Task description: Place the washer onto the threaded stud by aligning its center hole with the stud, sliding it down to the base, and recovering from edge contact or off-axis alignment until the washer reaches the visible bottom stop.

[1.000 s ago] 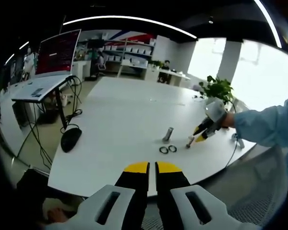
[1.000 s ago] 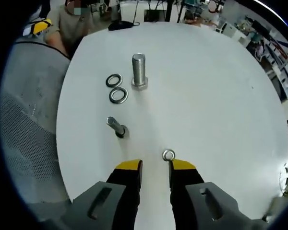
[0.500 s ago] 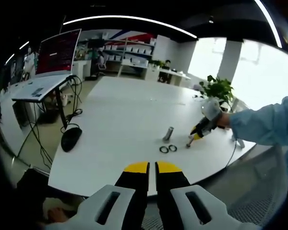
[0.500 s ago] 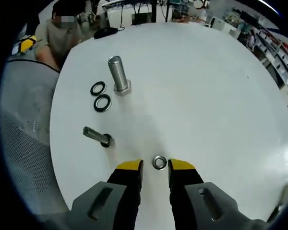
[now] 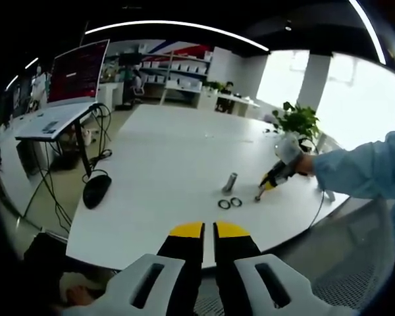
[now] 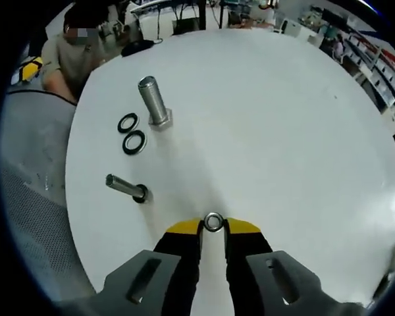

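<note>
Right gripper [image 6: 212, 227] low over the white table [image 6: 283, 131], yellow-tipped jaws drawn narrow with a small silver washer [image 6: 213, 222] sitting between the tips; they look closed on it, the washer lying flat at table level. Ahead and to the left in the right gripper view: a slim dark-based threaded stud [image 6: 125, 187] standing on the table, leaning in the fisheye. Farther on, a thicker silver bolt [image 6: 153, 102] upright on its hex head, and just beside it two dark rings [image 6: 131, 133] lying flat, touching or nearly so. All of these sit toward the table edge nearest the grey mesh chair [image 6: 33, 191]. A seated person [image 6: 69, 56] at the far edge.

Left gripper [image 5: 208, 232] held back off the table's near edge, jaws almost together, nothing between them. In the left gripper view the right gripper [image 5: 271, 180] shows far off near the right edge of the table, held by a blue sleeve [image 5: 362, 168], tips down close to the stud [image 5: 257, 196]; bolt [image 5: 230, 182] and rings [image 5: 230, 203] just beside it. A black mouse [image 5: 96, 191] lies near the left edge; a potted plant [image 5: 297, 122] at the far right corner
</note>
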Available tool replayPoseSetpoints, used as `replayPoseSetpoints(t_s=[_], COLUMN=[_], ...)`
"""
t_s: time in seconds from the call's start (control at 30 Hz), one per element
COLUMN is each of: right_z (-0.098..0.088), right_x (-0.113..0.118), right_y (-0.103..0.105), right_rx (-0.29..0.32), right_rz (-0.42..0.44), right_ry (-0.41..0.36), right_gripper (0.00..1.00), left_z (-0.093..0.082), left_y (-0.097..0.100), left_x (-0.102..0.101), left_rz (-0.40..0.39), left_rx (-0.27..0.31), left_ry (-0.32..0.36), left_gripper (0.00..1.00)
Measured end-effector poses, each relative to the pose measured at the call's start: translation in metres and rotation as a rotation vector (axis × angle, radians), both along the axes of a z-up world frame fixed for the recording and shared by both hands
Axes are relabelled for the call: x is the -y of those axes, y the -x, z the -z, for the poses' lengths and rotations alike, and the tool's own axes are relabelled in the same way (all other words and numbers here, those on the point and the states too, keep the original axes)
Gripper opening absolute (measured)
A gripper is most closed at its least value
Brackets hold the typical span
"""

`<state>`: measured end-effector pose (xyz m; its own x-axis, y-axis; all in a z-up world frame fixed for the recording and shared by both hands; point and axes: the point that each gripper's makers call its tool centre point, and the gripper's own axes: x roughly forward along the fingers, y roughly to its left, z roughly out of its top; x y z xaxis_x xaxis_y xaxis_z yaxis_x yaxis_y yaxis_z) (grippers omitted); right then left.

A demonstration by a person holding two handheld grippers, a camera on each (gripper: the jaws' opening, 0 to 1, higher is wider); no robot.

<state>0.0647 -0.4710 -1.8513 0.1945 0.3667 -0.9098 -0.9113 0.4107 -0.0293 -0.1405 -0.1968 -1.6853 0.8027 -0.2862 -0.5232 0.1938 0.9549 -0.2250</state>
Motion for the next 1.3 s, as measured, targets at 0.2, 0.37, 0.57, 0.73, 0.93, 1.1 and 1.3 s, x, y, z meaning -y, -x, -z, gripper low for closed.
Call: replayPoseSetpoints(t_s=[0.2,0.37,0.57,0.73,0.93,1.1,1.3], right_z=[-0.008,-0.017,-0.039,-0.050,-0.063,-0.071,-0.067], right_x=[-0.003,-0.005,-0.015,-0.023,-0.034,-0.045,-0.051], right_y=[0.002,0.006,0.017,0.029,0.039,0.047,0.053], right_rx=[0.033,0.041,0.031,0.021,0.017,-0.002,-0.002], right_rz=[-0.004,-0.016,-0.019,-0.027,-0.049,-0.076,-0.128], right_ry=[-0.015,-0.032,-0.105,-0.145,-0.182,-0.205,-0.164], right_gripper=[0.14,0.14,0.14,0.14,0.14,0.14,0.14], left_z=[0.000,0.000,-0.001,-0.001,-0.001,-0.002,-0.002], left_y=[0.000,0.000,0.000,0.000,0.000,0.000,0.000], left_x=[0.000,0.000,0.000,-0.001,0.000,0.000,0.000], left_rz=[0.001,0.001,0.000,-0.008,-0.004,-0.004,-0.005], left_rx=[0.000,0.001,0.002,0.006,0.006,0.009,0.011], left_ry=[0.001,0.002,0.006,0.010,0.010,0.012,0.014], left_gripper=[0.03,0.03,0.02,0.02,0.02,0.02,0.02])
